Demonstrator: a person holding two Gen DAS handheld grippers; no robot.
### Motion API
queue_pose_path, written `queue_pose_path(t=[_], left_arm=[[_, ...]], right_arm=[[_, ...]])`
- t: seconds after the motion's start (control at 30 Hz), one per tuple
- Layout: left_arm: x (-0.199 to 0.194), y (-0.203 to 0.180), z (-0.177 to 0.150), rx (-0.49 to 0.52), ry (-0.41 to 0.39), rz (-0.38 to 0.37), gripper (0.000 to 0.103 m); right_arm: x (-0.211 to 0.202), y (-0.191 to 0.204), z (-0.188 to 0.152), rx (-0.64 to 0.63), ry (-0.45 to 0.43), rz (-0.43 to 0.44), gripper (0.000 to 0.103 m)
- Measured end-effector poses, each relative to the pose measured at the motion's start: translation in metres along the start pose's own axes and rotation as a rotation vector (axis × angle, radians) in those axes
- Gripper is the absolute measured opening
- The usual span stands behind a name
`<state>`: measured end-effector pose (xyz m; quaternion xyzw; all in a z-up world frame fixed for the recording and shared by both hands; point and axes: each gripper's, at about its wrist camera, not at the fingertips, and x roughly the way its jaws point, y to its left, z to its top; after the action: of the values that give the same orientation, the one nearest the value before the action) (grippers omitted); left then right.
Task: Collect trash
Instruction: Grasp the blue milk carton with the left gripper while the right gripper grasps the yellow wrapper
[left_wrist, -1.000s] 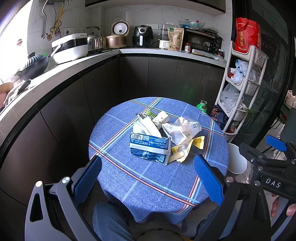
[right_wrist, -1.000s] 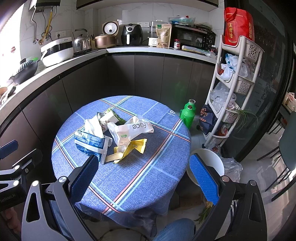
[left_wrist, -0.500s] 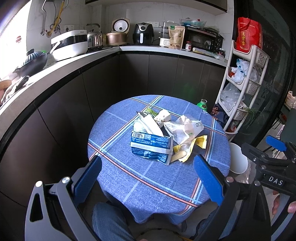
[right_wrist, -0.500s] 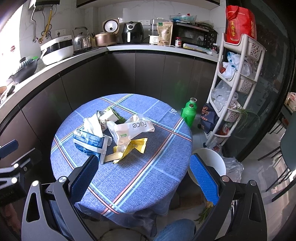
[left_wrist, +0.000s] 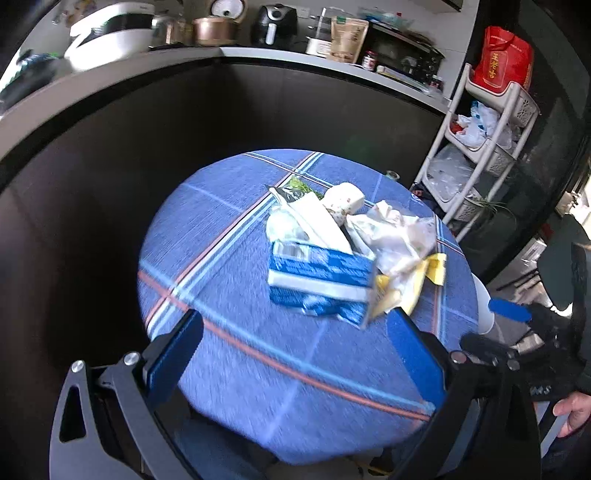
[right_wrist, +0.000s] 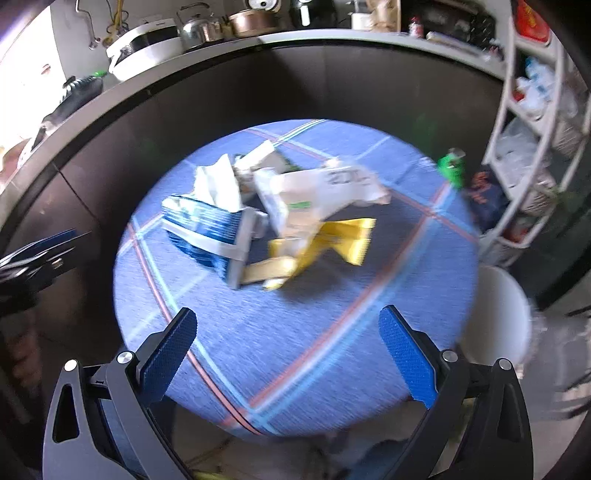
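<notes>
so far nothing appears collected. the trash lies in one loose heap near the middle of the round table (left_wrist: 221, 266), on the blue plaid cloth: a blue and white carton (left_wrist: 317, 280) with white paper poking from its top, a crumpled white bag (right_wrist: 317, 192) with printing on it, a yellow wrapper (right_wrist: 332, 240) spread at its near side, and a small patterned cup (left_wrist: 343, 201) tipped over at the far side. something green sits behind the heap; too blurred to name.

left gripper (left_wrist: 295, 354): fingers spread wide, nothing between them, hanging over the near edge of the table, short of the carton. right gripper (right_wrist: 288, 354): likewise wide apart and empty, over the near rim, well short of the yellow wrapper.

a white bin (right_wrist: 495, 314) stands on the floor just beside the table's right side; judged the likely destination. its inside is not visible, so contents cannot be told.

judgement: task at its start. every piece remains to be picked up and carried over. both views are motion-blurred.
</notes>
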<state>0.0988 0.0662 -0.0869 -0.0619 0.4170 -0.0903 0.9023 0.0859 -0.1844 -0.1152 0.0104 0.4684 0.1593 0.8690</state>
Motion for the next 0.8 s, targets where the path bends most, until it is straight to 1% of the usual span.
queue_pose_path(t=[0.13, 0.2, 0.23, 0.33, 0.37, 0.4, 0.47, 0.53, 0.57, 0.6, 0.63, 0.67, 0.73, 0.8], left_arm=[[0.049, 0.031, 0.022, -0.023, 0.062, -0.088, 0.097], [0.066, 0.039, 0.03, -0.043, 0.089, -0.137, 0.094], [0.078, 0.042, 0.035, -0.049, 0.104, -0.176, 0.094], [0.1, 0.041, 0.043, -0.025, 0.126, -0.226, 0.094], [0.104, 0.04, 0.044, -0.021, 0.135, -0.24, 0.092], [0.112, 0.038, 0.045, -0.013, 0.155, -0.27, 0.088], [0.12, 0.032, 0.044, -0.001, 0.178, -0.292, 0.085], [0.13, 0.028, 0.042, 0.017, 0.2, -0.294, 0.084], [0.133, 0.028, 0.041, 0.016, 0.211, -0.301, 0.077], [0.136, 0.028, 0.04, 0.008, 0.227, -0.321, 0.067], [0.138, 0.027, 0.038, -0.008, 0.244, -0.358, 0.063], [0.137, 0.026, 0.036, -0.013, 0.251, -0.378, 0.058], [0.131, 0.019, 0.032, 0.013, 0.252, -0.391, 0.057], [0.126, 0.01, 0.028, 0.042, 0.253, -0.4, 0.057]], right_arm=[[0.018, 0.005, 0.005, -0.016, 0.02, 0.012, 0.094], [0.027, 0.003, 0.008, -0.009, 0.032, 0.01, 0.093], [0.031, 0.0, 0.008, 0.002, 0.04, 0.009, 0.091], [0.042, -0.007, 0.01, 0.046, 0.059, 0.011, 0.085], [0.047, -0.01, 0.011, 0.066, 0.066, 0.013, 0.081], [0.05, -0.012, 0.012, 0.079, 0.065, 0.017, 0.076], [0.055, -0.013, 0.015, 0.092, 0.064, 0.02, 0.07], [0.061, -0.012, 0.018, 0.096, 0.071, 0.017, 0.067], [0.063, -0.011, 0.019, 0.093, 0.073, 0.013, 0.064], [0.065, -0.01, 0.02, 0.085, 0.076, 0.005, 0.063], [0.067, -0.01, 0.02, 0.081, 0.079, -0.001, 0.062], [0.068, -0.01, 0.02, 0.078, 0.081, -0.006, 0.061], [0.07, -0.014, 0.018, 0.092, 0.087, -0.008, 0.06], [0.071, -0.019, 0.017, 0.106, 0.086, -0.015, 0.054]])
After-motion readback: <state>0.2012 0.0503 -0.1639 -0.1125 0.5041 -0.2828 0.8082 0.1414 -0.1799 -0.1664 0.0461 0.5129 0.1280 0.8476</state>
